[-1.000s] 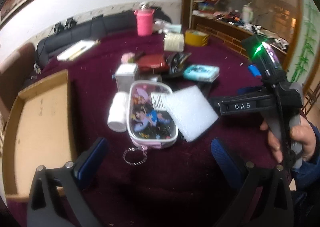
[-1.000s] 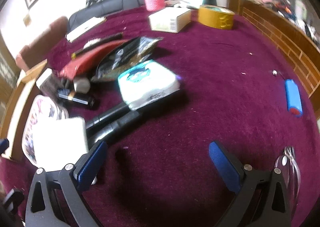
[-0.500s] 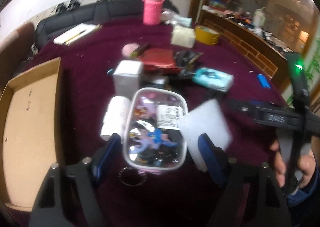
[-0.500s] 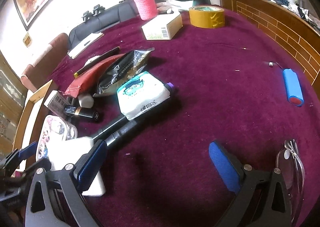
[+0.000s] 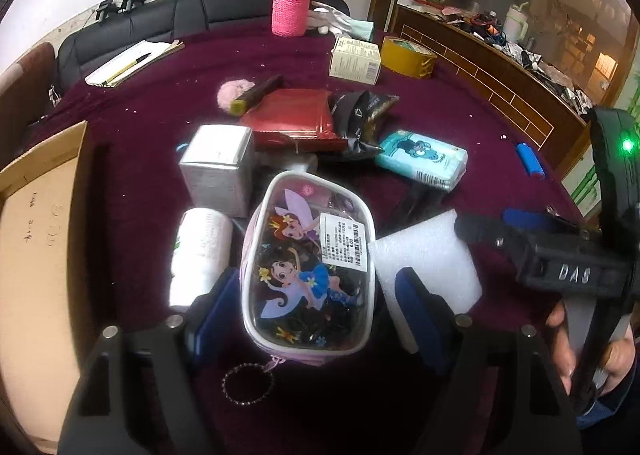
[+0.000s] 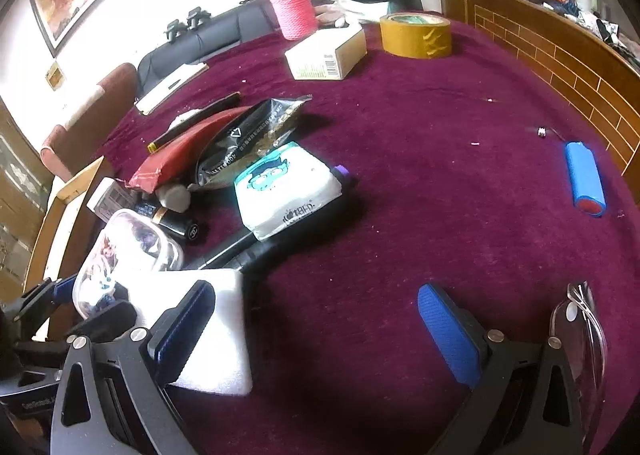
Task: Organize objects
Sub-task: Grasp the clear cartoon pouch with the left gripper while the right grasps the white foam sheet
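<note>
**Pouch lying lengthwise between the left pads**

The left hand-held gripper (image 5: 308,307) is straddling the near end of the clear cartoon pouch (image 5: 306,267), which is lying on the maroon counter (image 5: 460,103) with its long axis running straight away from the gripper. So the pads are facing its two long sides, across the narrow width. The left pad is sitting right against the pouch's edge; a sliver of gap is showing by the right pad, so the jaws are looking not yet clamped, with the pouch between them. A bead ring (image 5: 249,381) is trailing from the pouch's near end, beneath the gripper.

Crowding the flanks: a white bottle (image 5: 200,251) is lying just beside the left pad, and a white foam block (image 5: 424,259) is lying just behind the right pad. Either could get nudged, probably.

The right hand-held gripper (image 6: 320,331) is hanging wide open over bare cloth, holding nothing, its left pad over the foam; the left one is clearly the nearer. The cardboard tray (image 5: 36,239) is lying to the pouch's left, a likely destination.
</note>
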